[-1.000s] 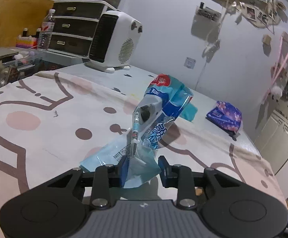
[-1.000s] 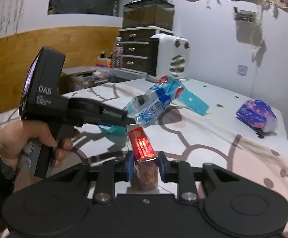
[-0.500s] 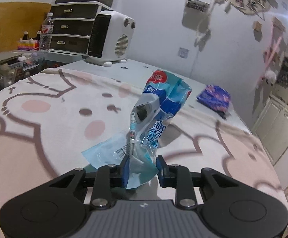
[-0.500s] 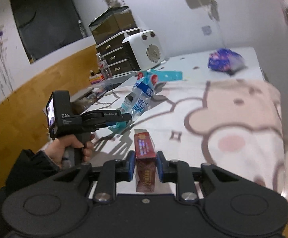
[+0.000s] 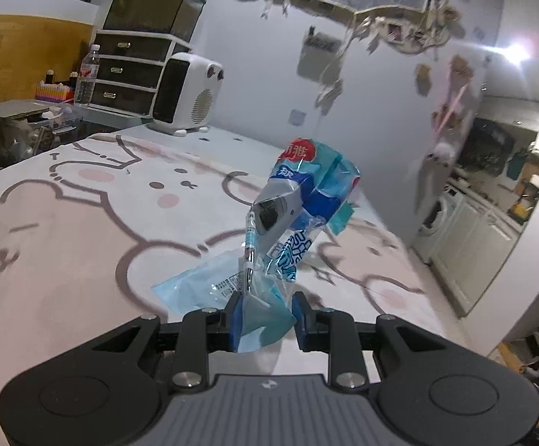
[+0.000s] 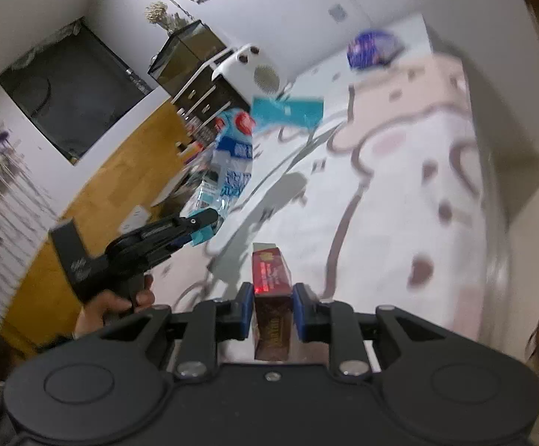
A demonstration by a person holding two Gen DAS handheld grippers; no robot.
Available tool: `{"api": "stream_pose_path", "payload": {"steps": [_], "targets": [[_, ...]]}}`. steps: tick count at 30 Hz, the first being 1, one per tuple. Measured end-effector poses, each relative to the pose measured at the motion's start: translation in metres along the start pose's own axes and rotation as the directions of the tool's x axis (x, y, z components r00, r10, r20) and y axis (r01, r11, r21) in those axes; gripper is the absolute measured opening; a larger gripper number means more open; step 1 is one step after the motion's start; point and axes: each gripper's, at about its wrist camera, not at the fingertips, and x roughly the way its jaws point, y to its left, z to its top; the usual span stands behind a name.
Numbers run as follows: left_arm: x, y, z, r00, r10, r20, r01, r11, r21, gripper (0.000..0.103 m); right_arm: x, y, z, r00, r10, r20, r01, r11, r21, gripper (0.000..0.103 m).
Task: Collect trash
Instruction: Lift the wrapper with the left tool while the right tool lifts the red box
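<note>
Left hand-held gripper (image 5: 264,314) grasps crinkly blue-white plastic wrapper (image 5: 291,215) by its near end, light, floppy, slippery; right hand-held gripper (image 6: 269,310) clenches stiff, light red-brown cardboard box (image 6: 271,290) across its sides.

Left gripper (image 5: 265,317) and right gripper (image 6: 269,310): matte black linkage arms with silver screws, blue finger pads (image 6: 245,306), round recessed discs, grey ribbed centre plate. Black pistol-grip handle bears a white marking; hand (image 6: 115,306) with dark sleeve.
</note>
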Motion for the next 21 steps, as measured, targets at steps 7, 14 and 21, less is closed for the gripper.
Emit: {"api": "stream_pose_path", "payload": {"steps": [7, 14, 21], "targets": [[-0.056, -0.011, -0.043, 0.999, -0.039, 0.014, 0.040, 0.999, -0.037, 0.029, -0.019, 0.007, -0.022, 0.993, -0.108, 0.035, 0.112, 0.985, -0.134, 0.036], [-0.089, -0.019, -0.069, 1.000, -0.016, 0.026, 0.017, 0.998, -0.055, 0.029, -0.017, 0.030, -0.032, 0.972, -0.173, 0.159, 0.225, 0.883, -0.412, 0.090], [-0.106, -0.029, -0.086, 1.000, -0.012, 0.013, 0.013, 0.998, -0.056, 0.029, 0.025, 0.044, -0.035, 0.958, -0.258, 0.123, 0.282, 0.786, -0.549, 0.092]]}}
